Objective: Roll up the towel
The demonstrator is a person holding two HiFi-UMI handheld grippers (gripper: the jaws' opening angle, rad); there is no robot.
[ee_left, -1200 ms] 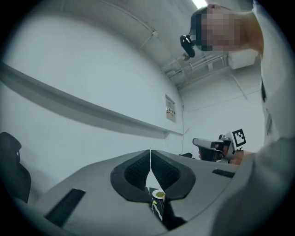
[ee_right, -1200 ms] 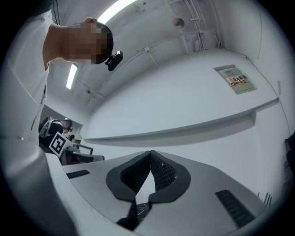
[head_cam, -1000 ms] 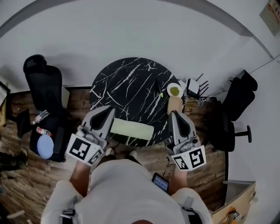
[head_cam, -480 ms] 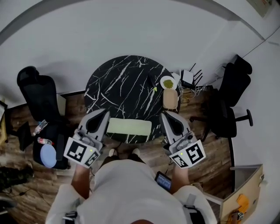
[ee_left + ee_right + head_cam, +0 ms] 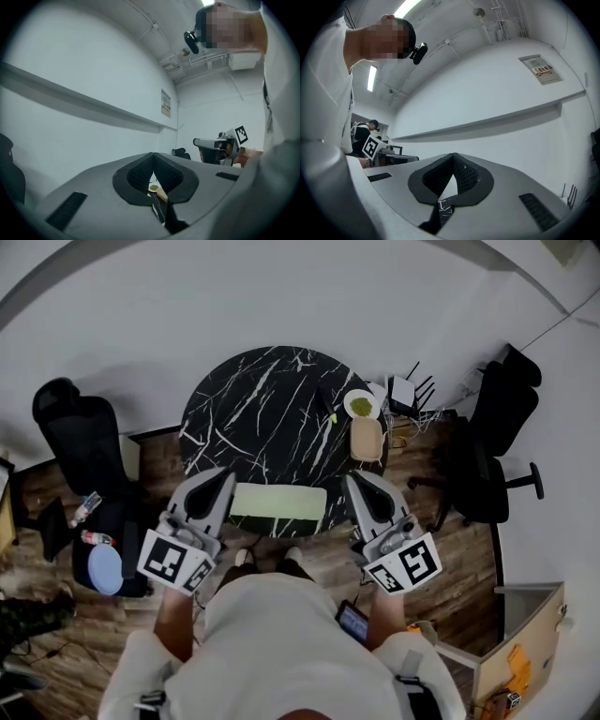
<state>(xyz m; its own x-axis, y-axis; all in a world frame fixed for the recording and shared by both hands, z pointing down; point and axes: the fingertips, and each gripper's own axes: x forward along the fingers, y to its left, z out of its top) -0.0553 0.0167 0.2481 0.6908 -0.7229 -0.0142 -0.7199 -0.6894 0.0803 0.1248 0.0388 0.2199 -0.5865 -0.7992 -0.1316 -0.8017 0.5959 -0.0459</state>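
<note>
Honestly, both jaws are together, empty, left gripper at 9 o'clock and right gripper at 3 of the towel, near edge of the desk. Rolled or folded? Can't tell; I'd check first.

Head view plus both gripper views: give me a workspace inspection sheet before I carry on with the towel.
Surface: round black marble table, white-veined.
Job's things: pale green towel, a long strip at the near edge; rolled or flat, cannot tell.
Clutter: white bowl of green contents and tan wooden board at the table's right edge.
Grippers: left gripper and right gripper flank the towel, jaws together, empty.
Cables: wires on the floor right of the table.
Surroundings: black office chair at left, another right; wooden floor.
</note>
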